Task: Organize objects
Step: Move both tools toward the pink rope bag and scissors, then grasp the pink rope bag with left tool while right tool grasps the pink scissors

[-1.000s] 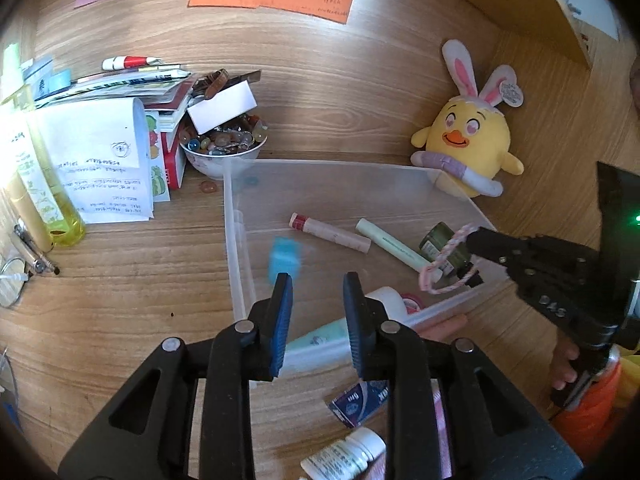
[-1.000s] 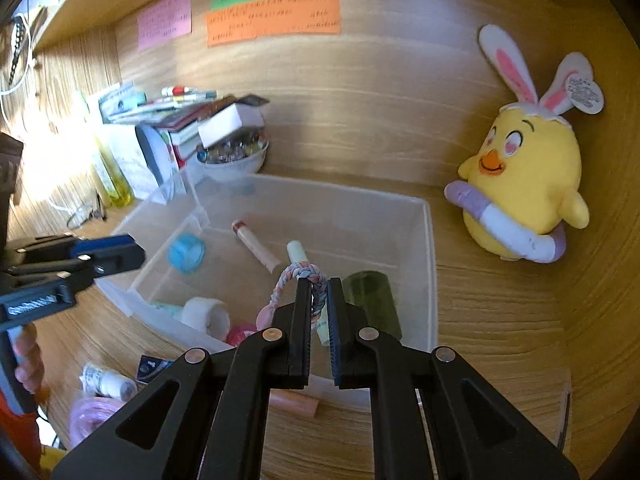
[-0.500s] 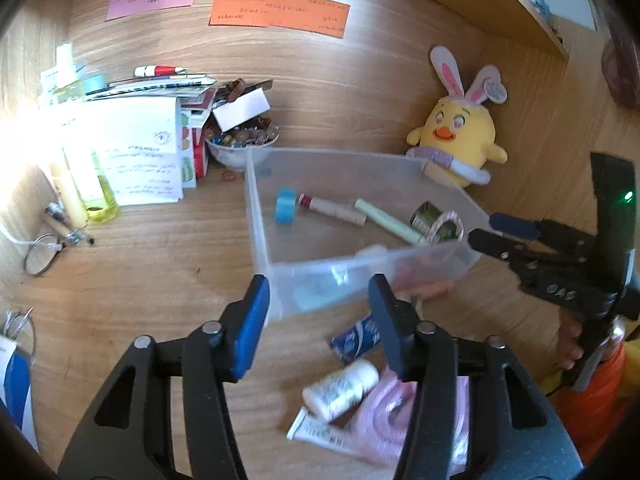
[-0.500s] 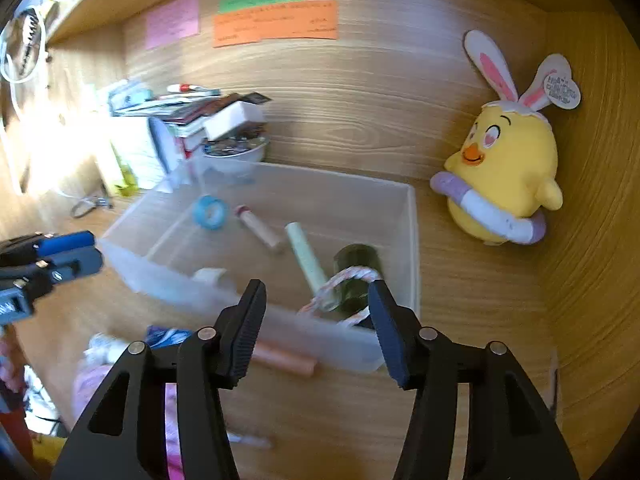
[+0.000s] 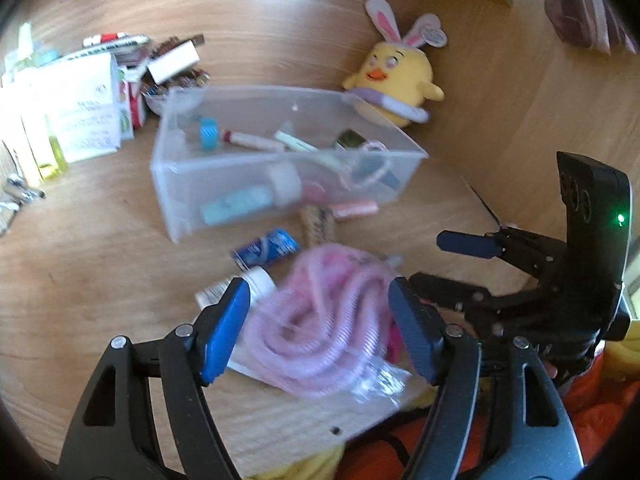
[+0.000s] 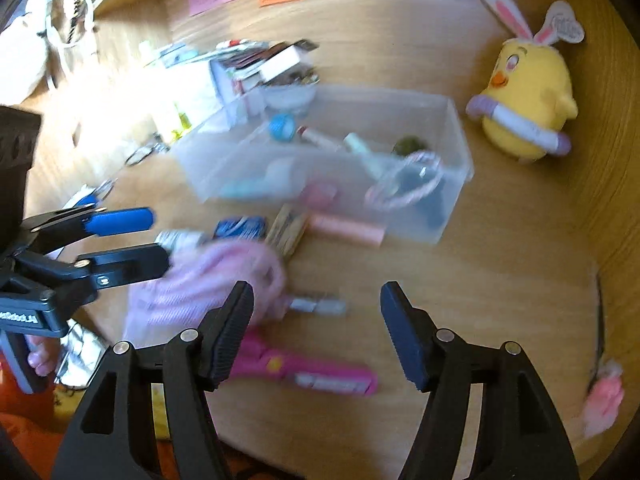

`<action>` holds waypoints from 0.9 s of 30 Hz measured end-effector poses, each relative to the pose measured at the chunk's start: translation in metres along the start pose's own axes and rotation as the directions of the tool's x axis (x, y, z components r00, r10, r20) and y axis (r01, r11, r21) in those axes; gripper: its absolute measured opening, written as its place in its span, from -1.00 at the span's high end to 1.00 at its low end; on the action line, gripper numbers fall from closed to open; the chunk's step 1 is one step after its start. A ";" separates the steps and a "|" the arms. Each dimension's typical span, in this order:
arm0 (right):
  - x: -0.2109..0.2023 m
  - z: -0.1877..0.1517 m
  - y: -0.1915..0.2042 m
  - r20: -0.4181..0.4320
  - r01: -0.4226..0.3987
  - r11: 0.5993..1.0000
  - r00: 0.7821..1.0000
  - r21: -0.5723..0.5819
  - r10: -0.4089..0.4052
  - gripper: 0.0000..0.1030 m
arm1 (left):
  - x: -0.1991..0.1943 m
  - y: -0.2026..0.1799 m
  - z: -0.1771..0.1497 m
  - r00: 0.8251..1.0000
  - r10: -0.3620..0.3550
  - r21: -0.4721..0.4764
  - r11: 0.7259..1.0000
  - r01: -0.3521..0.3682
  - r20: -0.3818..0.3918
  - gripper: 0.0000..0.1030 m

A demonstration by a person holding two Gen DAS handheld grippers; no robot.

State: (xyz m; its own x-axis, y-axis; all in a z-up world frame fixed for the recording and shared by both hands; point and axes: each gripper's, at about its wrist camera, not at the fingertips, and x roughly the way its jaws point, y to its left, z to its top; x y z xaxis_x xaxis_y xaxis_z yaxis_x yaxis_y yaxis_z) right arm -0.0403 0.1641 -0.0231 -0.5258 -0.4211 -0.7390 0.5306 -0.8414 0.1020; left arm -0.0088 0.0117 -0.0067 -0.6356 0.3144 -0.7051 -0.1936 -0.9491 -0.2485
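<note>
A clear plastic bin (image 5: 188,200) (image 6: 448,216) on the wooden desk holds a blue tape roll (image 5: 208,133), a pen, tubes and a pink braided loop (image 6: 404,184). In front of it lie a coiled pink cord in a clear bag (image 5: 320,320) (image 6: 208,280), a white bottle (image 5: 240,286), a blue packet (image 5: 266,248) and a pink brush (image 6: 312,372). My left gripper (image 5: 320,332) is open, its fingers either side of the pink cord. My right gripper (image 6: 316,332) is open and empty above the pink brush.
A yellow bunny-eared plush (image 5: 394,80) (image 6: 524,112) stands behind the bin at right. Papers, boxes and a bowl of beads (image 5: 160,88) crowd the back left. A peach tube (image 6: 346,232) and a wooden block (image 6: 288,232) lie against the bin's front wall.
Both grippers have pulled back from the bin toward the desk's near edge and opened wide. The right gripper let go of the pink braided loop, which now lies in the bin.
</note>
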 end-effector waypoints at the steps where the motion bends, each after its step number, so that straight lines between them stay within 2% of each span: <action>1: -0.002 -0.005 0.003 -0.006 -0.007 1.000 1.000 -0.010 0.007 -0.21 | 0.001 -0.002 -0.003 1.000 -0.006 -0.001 1.000 0.006 -0.008 -0.39; 3: -0.006 -0.012 0.006 -0.014 -0.029 0.999 0.999 -0.014 0.029 -0.21 | 0.007 -0.004 -0.008 0.999 -0.023 -0.005 1.000 0.022 -0.038 -0.39; 8: -0.005 -0.029 0.014 -0.057 -0.073 0.997 0.996 -0.039 0.070 -0.21 | 0.008 -0.011 -0.010 0.999 -0.019 0.025 0.999 0.020 -0.043 -0.39; 14: 0.005 -0.040 0.011 -0.101 -0.095 0.995 0.990 -0.019 0.093 -0.19 | 0.014 -0.010 -0.008 0.998 0.024 0.077 0.997 -0.019 -0.055 -0.39; 18: 0.011 -0.035 0.007 -0.087 -0.092 0.996 0.992 0.003 0.092 -0.18 | 0.014 -0.003 -0.005 0.998 0.031 0.064 0.998 -0.028 -0.056 -0.40; 20: 0.016 -0.029 0.004 -0.080 -0.087 0.996 0.993 0.018 0.088 -0.19 | 0.017 0.001 -0.004 0.997 0.051 0.062 0.997 -0.047 -0.061 -0.50; 22: 0.021 -0.022 -0.002 -0.075 -0.087 0.996 0.993 0.037 0.090 -0.19 | 0.021 0.007 -0.005 0.996 0.035 0.044 0.999 -0.031 -0.078 -0.62; 27: 0.032 -0.009 -0.010 -0.064 -0.088 0.994 0.994 0.064 0.092 -0.19 | 0.033 0.014 -0.009 0.993 0.005 0.010 1.000 -0.004 -0.121 -0.62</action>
State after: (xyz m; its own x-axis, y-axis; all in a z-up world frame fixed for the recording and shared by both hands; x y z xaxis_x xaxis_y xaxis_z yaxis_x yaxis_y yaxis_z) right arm -0.0562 0.1626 -0.0539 -0.4313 -0.4743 -0.7675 0.5308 -0.8212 0.2092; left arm -0.0262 0.0089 -0.0394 -0.5413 0.3099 -0.7816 -0.1987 -0.9504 -0.2393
